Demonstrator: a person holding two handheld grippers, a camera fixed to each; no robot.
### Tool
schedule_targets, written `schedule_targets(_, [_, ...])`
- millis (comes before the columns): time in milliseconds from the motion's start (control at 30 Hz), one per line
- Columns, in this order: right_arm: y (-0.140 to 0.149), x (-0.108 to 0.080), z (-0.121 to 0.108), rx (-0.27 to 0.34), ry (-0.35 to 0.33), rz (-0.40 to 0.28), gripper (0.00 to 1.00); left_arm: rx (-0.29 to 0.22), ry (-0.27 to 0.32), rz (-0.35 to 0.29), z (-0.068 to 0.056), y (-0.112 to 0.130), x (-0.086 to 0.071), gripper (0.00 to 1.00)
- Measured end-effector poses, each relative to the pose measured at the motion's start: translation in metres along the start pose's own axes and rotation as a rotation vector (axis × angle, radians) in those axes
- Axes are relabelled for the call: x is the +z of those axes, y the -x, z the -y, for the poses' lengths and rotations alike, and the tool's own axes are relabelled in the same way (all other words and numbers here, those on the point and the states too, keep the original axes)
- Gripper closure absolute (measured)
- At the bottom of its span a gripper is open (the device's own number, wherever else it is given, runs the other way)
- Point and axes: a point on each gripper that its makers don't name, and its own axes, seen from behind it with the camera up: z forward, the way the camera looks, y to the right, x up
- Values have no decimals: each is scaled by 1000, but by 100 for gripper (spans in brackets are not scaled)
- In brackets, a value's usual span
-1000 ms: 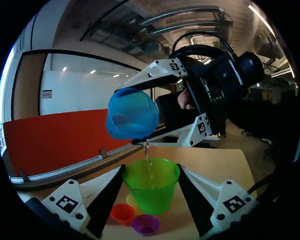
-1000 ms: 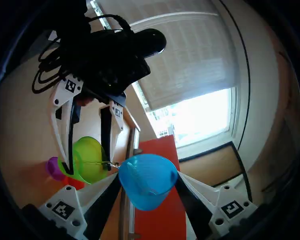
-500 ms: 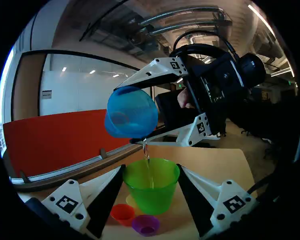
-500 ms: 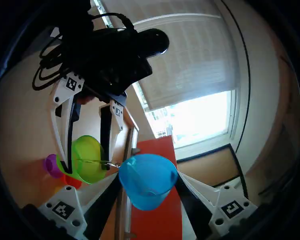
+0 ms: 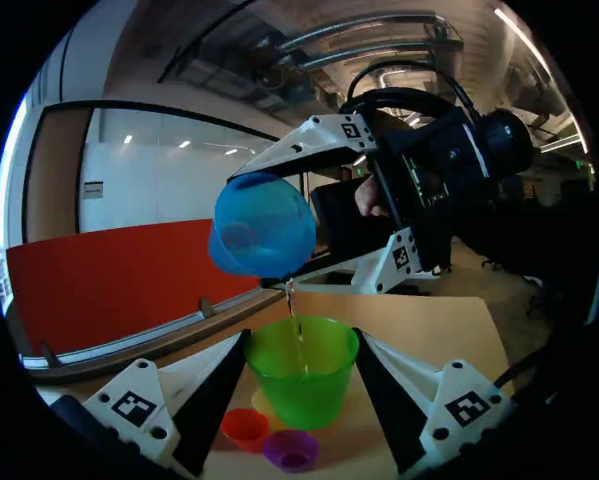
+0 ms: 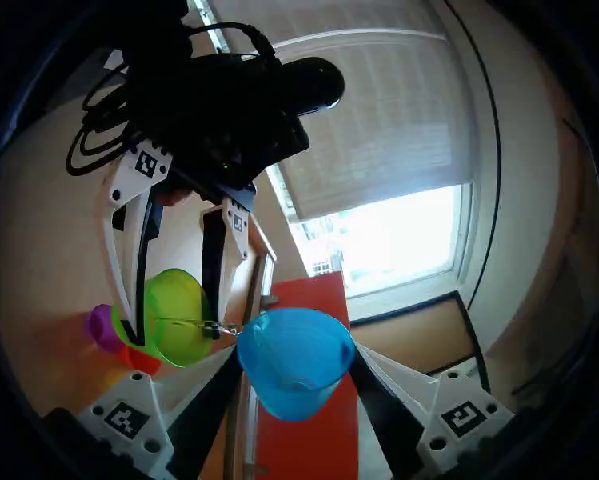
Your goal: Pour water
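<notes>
Both jaws clamped: right gripper [image 6: 296,352] on tipped blue cup [image 6: 293,380], left gripper [image 5: 301,334] on green cup [image 5: 303,388]; bright window [image 6: 395,240] beyond.

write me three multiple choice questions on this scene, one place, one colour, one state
1. Where is the blue cup relative to the green cup? A) above it B) inside it C) under it
2. What colour is the cup held by the left hand-held gripper? A) white B) green C) black
3. How is the blue cup standing? A) upright B) upside down C) tipped, pouring
A: it hangs over the green rim. B: the cup it grips is green. C: a water stream falls from its lip.
</notes>
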Motion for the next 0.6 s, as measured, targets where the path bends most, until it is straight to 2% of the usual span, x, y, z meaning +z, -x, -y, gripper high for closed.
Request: schedule_targets(600, [-3,-1,-5,-41,7,2,8,6,-3,-2,-2,0,-1,10])
